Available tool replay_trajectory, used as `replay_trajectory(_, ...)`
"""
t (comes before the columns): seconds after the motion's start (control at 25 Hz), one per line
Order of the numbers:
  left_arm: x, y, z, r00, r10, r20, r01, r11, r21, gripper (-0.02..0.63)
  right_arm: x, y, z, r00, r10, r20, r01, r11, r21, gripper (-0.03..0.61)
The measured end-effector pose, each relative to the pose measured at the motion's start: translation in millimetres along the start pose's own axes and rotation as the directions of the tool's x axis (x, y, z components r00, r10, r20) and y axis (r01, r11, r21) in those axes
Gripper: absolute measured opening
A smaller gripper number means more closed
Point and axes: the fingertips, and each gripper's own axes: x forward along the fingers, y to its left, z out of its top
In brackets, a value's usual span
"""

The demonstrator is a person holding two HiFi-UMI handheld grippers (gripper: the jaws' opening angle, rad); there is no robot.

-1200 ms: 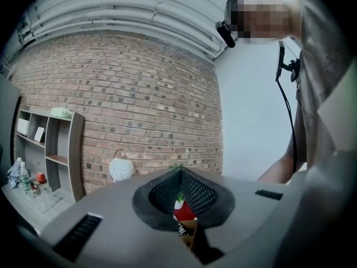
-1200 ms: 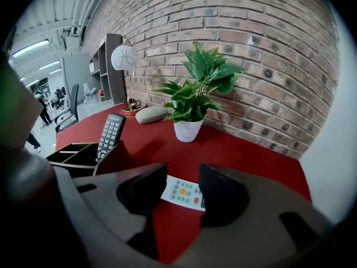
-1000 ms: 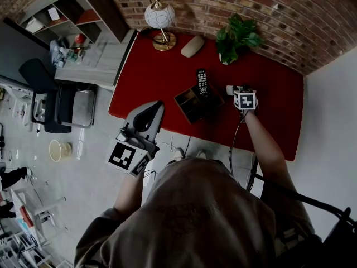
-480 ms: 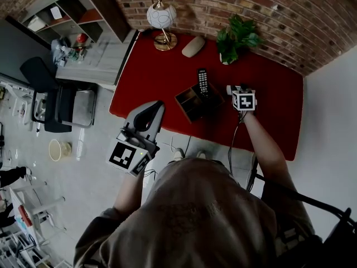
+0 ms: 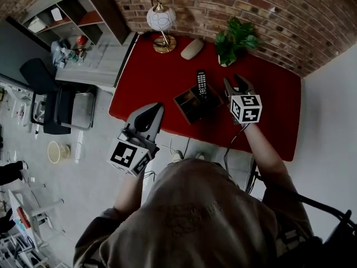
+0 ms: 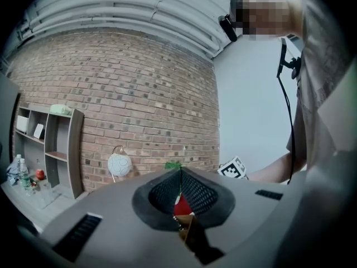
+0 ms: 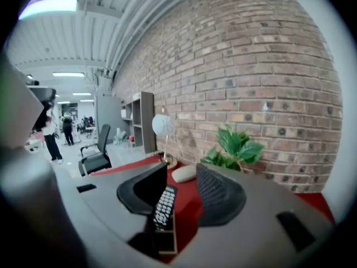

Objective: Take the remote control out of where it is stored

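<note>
At nine o'clock in the head view a grey open shelf unit [image 5: 67, 7] stands against the wall. The grey left gripper [image 5: 154, 110] hangs off the near edge of the red-topped table [image 5: 148, 77], at seven o'clock from the storage box. Its own view shows its black ribbed jaws pressed together with nothing between them. A brass lamp with a white globe shade [image 5: 159, 18] stands at the table's eleven o'clock corner. Mid-table, the black remote control with pale buttons [image 5: 202, 82] stands tilted in the brown wooden compartment box [image 5: 188, 105], at its one o'clock end. A beige oval pebble-shaped object [image 5: 192, 47] and a leafy green potted plant [image 5: 237, 37] sit by the brick wall [image 5: 268, 4]. The right gripper [image 5: 234, 82] hovers at three o'clock of the remote, with its jaws apart, empty and clear of it.
</note>
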Motion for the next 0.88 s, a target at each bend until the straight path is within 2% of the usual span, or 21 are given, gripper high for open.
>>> replay_trajectory(0.08, -0.3, 1.1, 0.3, 1.000, 0.000, 0.002, 0.000, 1.000, -0.001, 0.011, -19.4, 21.4, 35.8, 0.988, 0.075, 0.136, -0.078, 0.997, 0.019, 0.167)
replay_trajectory(0.16, -0.1, 2.1, 1.5, 1.000, 0.003, 0.007, -0.003, 1.000, -0.007, 0.011, -42.0, 39.0, 68.5, 0.956, 0.130, 0.265, -0.143, 0.989, 0.030, 0.167)
replay_trajectory(0.32, 0.1, 3.7, 4.8, 1.000, 0.005, 0.017, -0.005, 1.000, -0.014, 0.011, -87.6, 61.9, 118.4, 0.888, 0.161, 0.432, -0.155, 0.987, -0.049, 0.166)
replay_trajectory(0.52, 2.1, 6.4, 13.4, 0.999, 0.004, 0.040, -0.004, 1.000, -0.007, 0.011, -134.8, 82.7, 152.3, 0.831, 0.181, 0.526, -0.091, 0.977, -0.193, 0.166)
replay_trajectory(0.76, 0.9, 12.2, 25.7, 0.998, 0.018, 0.063, -0.019, 1.000, 0.006, 0.011, -186.7, 100.3, 165.0, 0.768, 0.183, 0.613, -0.013, 0.963, -0.270, 0.166)
replay_trajectory(0.88, -2.4, 16.1, 27.0, 0.998, 0.031, 0.062, -0.032, 0.999, 0.016, 0.011, -201.5, 105.8, 160.8, 0.762, 0.181, 0.622, -0.009, 0.963, -0.269, 0.166)
